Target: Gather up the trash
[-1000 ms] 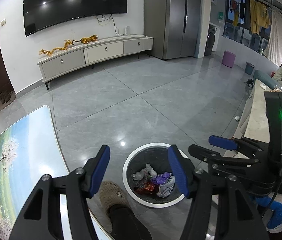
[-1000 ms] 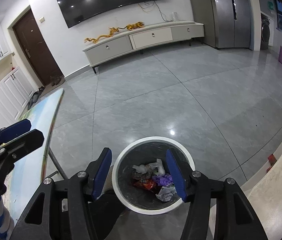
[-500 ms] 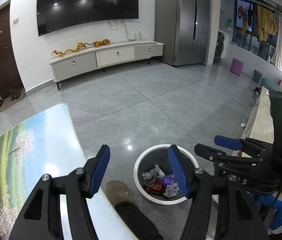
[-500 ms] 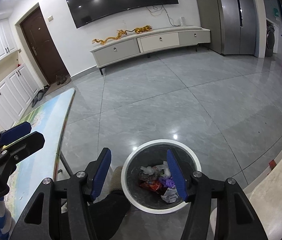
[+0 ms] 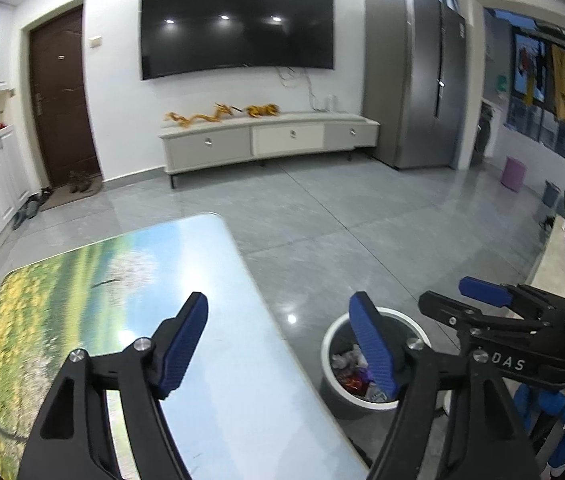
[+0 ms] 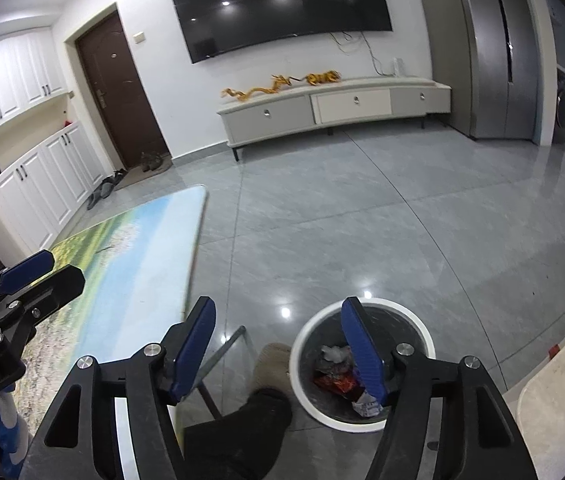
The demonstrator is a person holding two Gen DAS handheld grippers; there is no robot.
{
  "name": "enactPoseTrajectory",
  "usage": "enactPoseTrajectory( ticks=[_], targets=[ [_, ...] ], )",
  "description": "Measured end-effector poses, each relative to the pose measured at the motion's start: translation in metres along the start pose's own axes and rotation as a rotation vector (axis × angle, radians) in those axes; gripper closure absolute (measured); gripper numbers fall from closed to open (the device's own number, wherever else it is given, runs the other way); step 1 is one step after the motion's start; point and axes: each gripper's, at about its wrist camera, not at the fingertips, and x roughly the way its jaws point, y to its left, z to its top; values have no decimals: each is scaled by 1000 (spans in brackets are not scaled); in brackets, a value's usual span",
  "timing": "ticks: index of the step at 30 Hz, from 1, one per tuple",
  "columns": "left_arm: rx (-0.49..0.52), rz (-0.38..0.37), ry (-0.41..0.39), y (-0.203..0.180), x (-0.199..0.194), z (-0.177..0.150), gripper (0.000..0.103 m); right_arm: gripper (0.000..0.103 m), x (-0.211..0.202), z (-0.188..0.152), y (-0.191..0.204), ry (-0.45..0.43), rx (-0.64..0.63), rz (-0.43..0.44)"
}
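Right wrist view shows the right hand-held gripper (image 6: 278,348) empty, its blue-padded jaws wide and just opening further like the left hand-held gripper (image 5: 282,344), above the white-rimmed round grey bin (image 6: 362,420) of crumpled wrappers (image 6: 336,376) on the grey tiled floor (image 6: 362,220) beside the landscape-printed table (image 6: 130,264).

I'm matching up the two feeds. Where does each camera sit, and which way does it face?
Left wrist: behind the left tongs, over the table, looking down-forward; right tongs at right.
Right wrist: behind the right tongs, above the trash bin and a slippered foot.
Both share bin, table, TV.
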Motion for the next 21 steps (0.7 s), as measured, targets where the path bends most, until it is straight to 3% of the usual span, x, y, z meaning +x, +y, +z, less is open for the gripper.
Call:
enactPoseTrajectory(
  ticks=[11, 13, 17, 21],
  targets=[
    [-94, 133, -116, 67, -69, -9, 26, 18, -23, 6, 68, -65, -99, 10],
    [-111, 168, -143, 80, -83, -9, 25, 11, -28, 6, 78, -81, -114, 6],
    [-135, 235, -185, 101, -102, -11, 7, 5, -32, 6, 95, -102, -132, 0],
    [-154, 278, -215, 119, -117, -14, 0, 0, -33, 6, 109, -121, -147, -9]
  ],
)
